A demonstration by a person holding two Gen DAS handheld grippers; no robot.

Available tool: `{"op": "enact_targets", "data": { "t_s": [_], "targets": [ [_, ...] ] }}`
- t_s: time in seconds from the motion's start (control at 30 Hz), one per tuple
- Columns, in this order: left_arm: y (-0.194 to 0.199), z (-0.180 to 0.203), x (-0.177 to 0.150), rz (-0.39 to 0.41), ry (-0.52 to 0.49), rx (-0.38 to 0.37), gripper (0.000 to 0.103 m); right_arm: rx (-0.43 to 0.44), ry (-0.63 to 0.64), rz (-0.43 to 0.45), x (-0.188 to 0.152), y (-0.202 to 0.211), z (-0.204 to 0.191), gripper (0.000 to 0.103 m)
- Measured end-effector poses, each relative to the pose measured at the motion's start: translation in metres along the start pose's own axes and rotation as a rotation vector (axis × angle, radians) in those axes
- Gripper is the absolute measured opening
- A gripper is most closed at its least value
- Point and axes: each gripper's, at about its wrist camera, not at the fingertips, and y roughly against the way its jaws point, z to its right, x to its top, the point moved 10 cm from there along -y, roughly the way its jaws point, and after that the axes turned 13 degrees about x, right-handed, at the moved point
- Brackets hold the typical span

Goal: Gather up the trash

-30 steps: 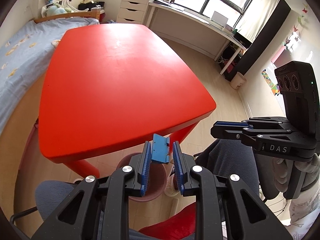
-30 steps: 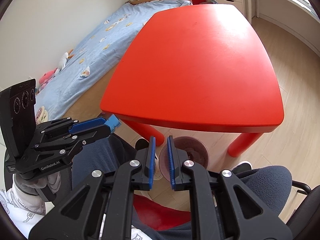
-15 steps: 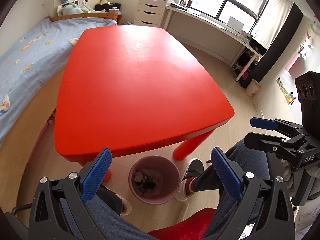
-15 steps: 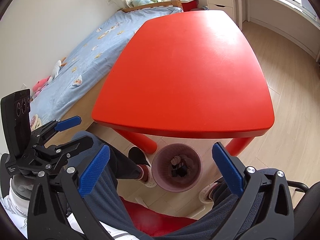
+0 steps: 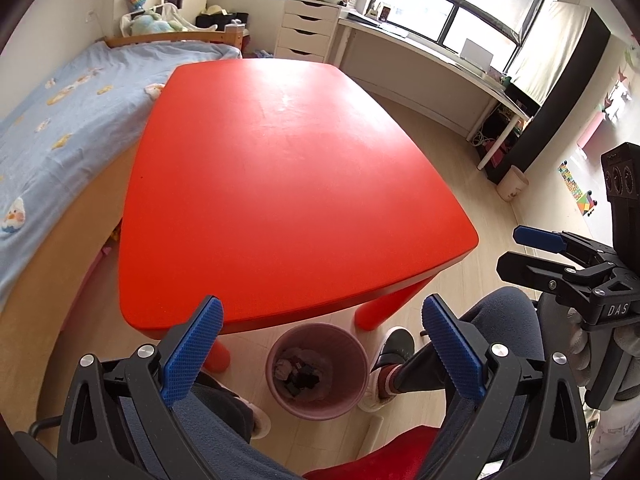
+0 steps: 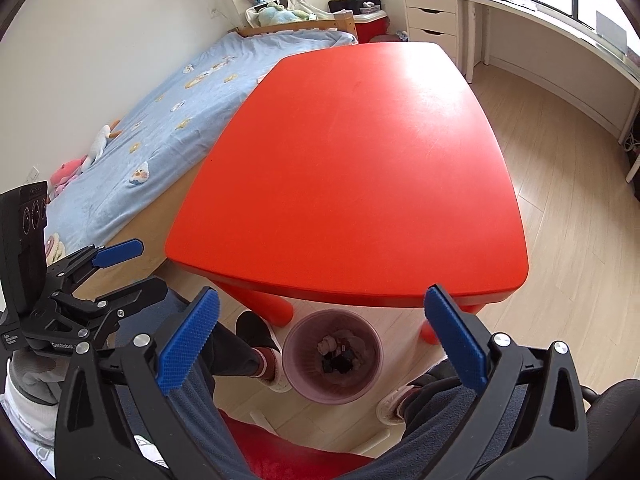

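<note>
A pink trash bin [image 5: 318,364] stands on the floor under the near edge of the red table [image 5: 280,168]; crumpled paper and dark bits lie inside it. It also shows in the right wrist view [image 6: 332,362]. My left gripper [image 5: 320,344] is open wide and empty, held above the bin. My right gripper [image 6: 322,334] is open wide and empty, also above the bin. The right gripper shows at the right edge of the left wrist view [image 5: 560,256], and the left gripper at the left edge of the right wrist view [image 6: 100,272].
The red tabletop [image 6: 356,160] carries nothing. A bed with a blue cover [image 6: 160,120] runs along the left wall. A white drawer unit [image 5: 308,28] and a long desk [image 5: 424,56] stand under the windows. The person's legs and a red chair seat [image 6: 288,460] are below the grippers.
Both grippers have opened wide. The left one let go of the small blue piece, which is out of sight now. Both have pulled back and up from the table edge.
</note>
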Motion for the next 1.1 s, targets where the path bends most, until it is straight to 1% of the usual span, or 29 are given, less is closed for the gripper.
{"op": "enact_targets", "data": {
  "t_s": [0.2, 0.3, 0.4, 0.5, 0.57, 0.73, 1.1],
  "targets": [
    [0.005, -0.007, 0.025, 0.065, -0.004, 0.016, 0.096, -0.028, 0.051, 0.061, 0.03, 0.007, 0.002, 0.1],
    [0.009, -0.008, 0.038, 0.097, 0.001, 0.008, 0.096, -0.04, 0.076, 0.086, 0.045, 0.008, 0.001, 0.1],
    [0.009, -0.005, 0.049, 0.107, 0.003, -0.026, 0.096, -0.039, 0.092, 0.104, 0.056, 0.011, -0.001, 0.1],
    [0.007, -0.005, 0.055, 0.108, -0.002, -0.022, 0.097, -0.046, 0.108, 0.113, 0.064, 0.012, -0.001, 0.1],
    [0.006, -0.006, 0.059, 0.108, 0.0, -0.028, 0.097, -0.04, 0.112, 0.117, 0.068, 0.012, -0.002, 0.1],
    [0.004, -0.007, 0.061, 0.108, -0.001, -0.008, 0.097, -0.024, 0.115, 0.119, 0.07, 0.011, -0.002, 0.1],
    [0.009, -0.007, 0.063, 0.128, 0.01, -0.023, 0.097, -0.03, 0.121, 0.11, 0.071, 0.008, -0.001, 0.1]
  ]
}}
